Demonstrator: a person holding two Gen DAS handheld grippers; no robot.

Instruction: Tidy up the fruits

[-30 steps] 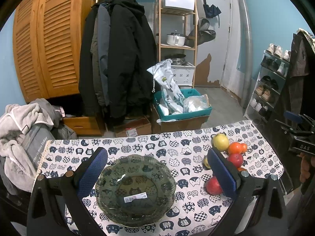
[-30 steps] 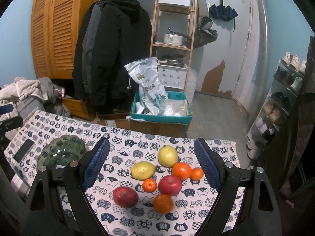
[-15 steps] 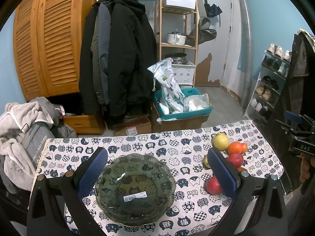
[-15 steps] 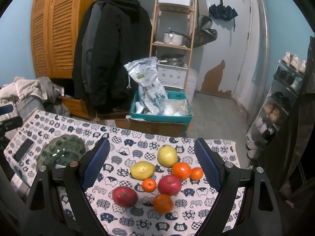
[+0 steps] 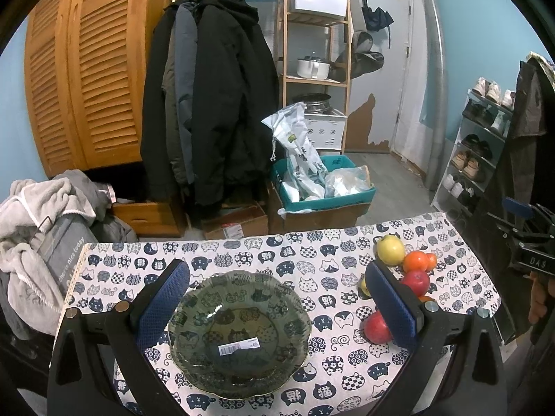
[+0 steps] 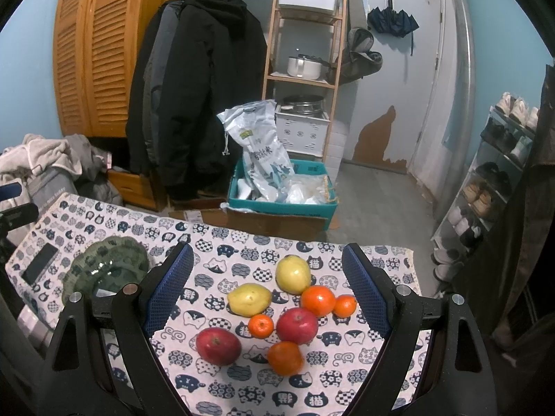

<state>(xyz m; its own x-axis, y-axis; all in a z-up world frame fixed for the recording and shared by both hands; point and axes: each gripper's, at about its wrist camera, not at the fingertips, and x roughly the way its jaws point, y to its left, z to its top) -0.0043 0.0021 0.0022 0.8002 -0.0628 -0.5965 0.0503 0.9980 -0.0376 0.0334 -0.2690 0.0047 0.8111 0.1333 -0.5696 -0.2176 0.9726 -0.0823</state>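
Both grippers, left (image 5: 274,293) and right (image 6: 265,284), wide open, holding nothing. Bowl (image 5: 194,312) has 0 fruit; all 8 fruits (image 6: 277,306) loose on tablecloth (image 6: 222,249). Nothing sorted yet.

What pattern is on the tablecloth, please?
Navy-and-white cat faces on the tablecloth; clearest in the right wrist view.

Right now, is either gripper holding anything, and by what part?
Nothing is held. The left gripper hangs open above the green glass bowl; the right gripper is open over the fruit, touching none.
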